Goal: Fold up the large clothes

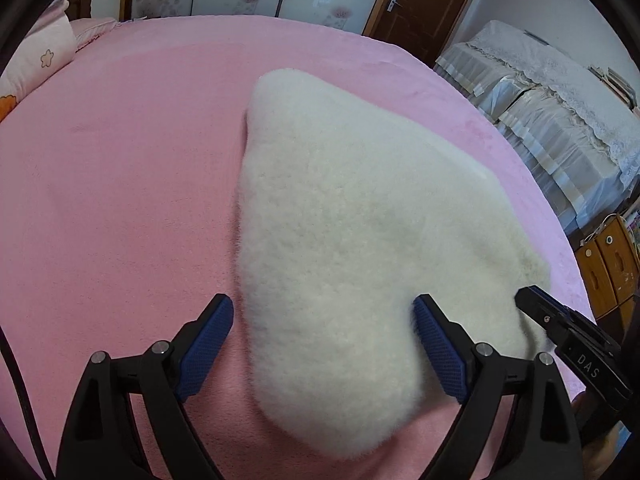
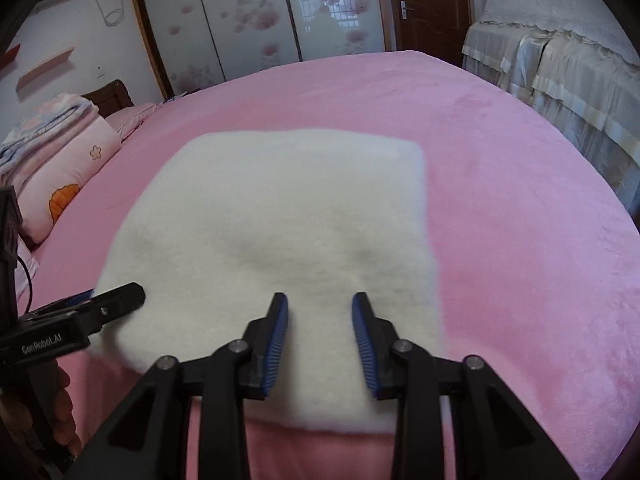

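Left gripper [image 1: 324, 354] gapes wide over the folded white fleece [image 1: 360, 240]; only the right view squares it up, right gripper [image 2: 320, 344] narrowly parted, clutching nothing.

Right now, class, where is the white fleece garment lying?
The white fleece garment lies folded flat on the pink bed cover, in the middle of both wrist views, just ahead of both grippers, with pillows to its left.
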`<state>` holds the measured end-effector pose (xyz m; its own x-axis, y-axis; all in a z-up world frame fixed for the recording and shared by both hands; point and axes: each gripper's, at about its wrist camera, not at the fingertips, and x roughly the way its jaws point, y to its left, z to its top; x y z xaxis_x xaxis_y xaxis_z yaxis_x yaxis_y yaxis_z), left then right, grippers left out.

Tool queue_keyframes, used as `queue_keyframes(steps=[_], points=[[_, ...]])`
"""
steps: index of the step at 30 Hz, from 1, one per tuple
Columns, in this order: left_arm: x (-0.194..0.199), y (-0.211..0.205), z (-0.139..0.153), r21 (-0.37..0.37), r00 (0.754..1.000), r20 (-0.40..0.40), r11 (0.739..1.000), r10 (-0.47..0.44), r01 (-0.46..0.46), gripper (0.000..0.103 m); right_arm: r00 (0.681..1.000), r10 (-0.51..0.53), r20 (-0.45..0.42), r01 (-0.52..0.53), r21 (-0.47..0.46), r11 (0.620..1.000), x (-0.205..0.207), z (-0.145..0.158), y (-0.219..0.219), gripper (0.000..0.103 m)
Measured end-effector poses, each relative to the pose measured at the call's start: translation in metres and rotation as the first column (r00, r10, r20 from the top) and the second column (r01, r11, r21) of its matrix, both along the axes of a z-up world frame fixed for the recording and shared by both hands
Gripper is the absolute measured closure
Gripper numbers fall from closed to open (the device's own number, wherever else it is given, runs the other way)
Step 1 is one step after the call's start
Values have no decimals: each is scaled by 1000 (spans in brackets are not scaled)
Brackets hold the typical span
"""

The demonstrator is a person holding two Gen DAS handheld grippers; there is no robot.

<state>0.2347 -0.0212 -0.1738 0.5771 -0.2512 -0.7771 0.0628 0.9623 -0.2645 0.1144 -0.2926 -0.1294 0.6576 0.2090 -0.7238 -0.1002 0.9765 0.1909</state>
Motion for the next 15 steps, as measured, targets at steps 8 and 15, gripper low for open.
queue_keyframes(steps=[8, 15], points=[[0, 3, -4, -21, 1000, -18, 1000, 7, -7, 9, 998, -56, -22, 57, 52, 997, -12, -4, -12, 83], [-3, -3, 5, 25, 1000, -18, 1000, 10, -10, 9, 996, -79, -50, 83, 87, 993, -11, -9, -11, 77]])
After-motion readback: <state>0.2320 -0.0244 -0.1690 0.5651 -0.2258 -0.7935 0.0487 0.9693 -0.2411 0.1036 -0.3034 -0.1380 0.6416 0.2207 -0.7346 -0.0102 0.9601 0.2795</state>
